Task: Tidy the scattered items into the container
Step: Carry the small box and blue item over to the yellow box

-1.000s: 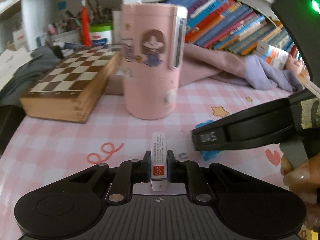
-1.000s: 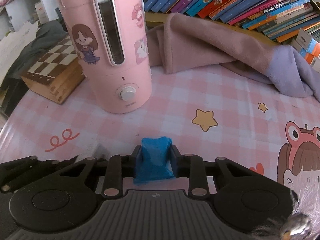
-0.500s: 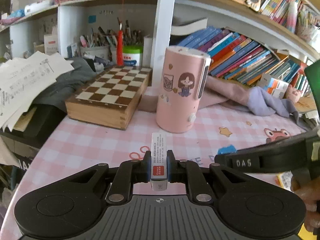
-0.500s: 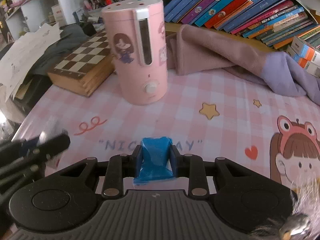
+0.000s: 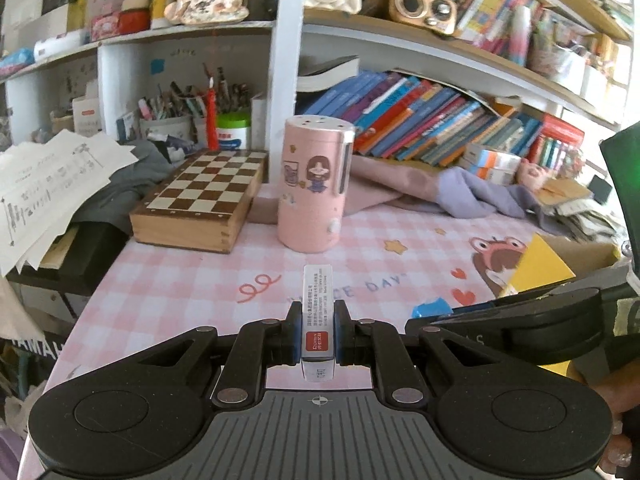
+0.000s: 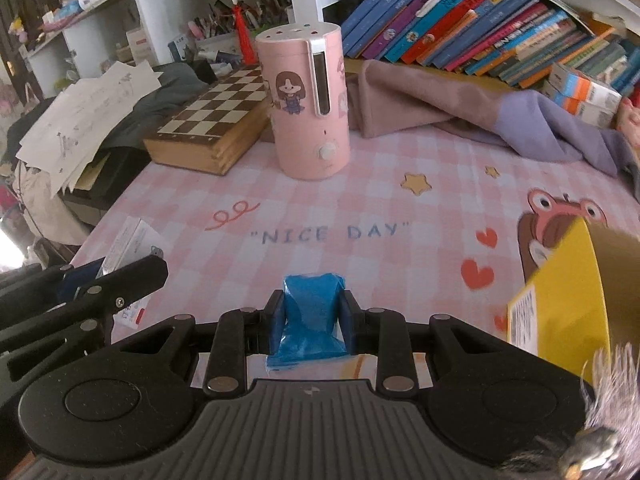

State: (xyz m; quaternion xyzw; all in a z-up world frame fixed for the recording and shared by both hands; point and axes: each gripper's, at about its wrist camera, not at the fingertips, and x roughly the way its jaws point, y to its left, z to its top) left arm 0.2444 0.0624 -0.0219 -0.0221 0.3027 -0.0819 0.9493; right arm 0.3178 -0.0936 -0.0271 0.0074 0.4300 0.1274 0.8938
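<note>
We are observing the left gripper [image 5: 318,330] clamping a small white box [image 5: 317,312] with a red label between its two fingers; the box is standing upright and sticking out forward past the fingertips, held above the pink checked mat [image 5: 192,276]. The right gripper [image 6: 313,316] is squeezing a blue packet [image 6: 312,312] in the same way — its sides are bulging out above and below the pads. In the left wrist view the right gripper is showing at the right edge as a dark arm, with a corner of the blue packet visible just beside it; in the right wrist view the left gripper is appearing at the lower left with the white box in its grip.

We are recording a yellow cardboard box [image 6: 560,304] standing open at the right edge of the mat, near the right gripper — its inside is not showing, so we cannot tell what it is holding. At the back of the mat a pink cylinder with stickers [image 6: 306,104] is standing upright beside a wooden chessboard case [image 6: 212,124]. A mauve cloth [image 6: 460,108] is lying crumpled in front of a row of books [image 6: 480,20].
</note>
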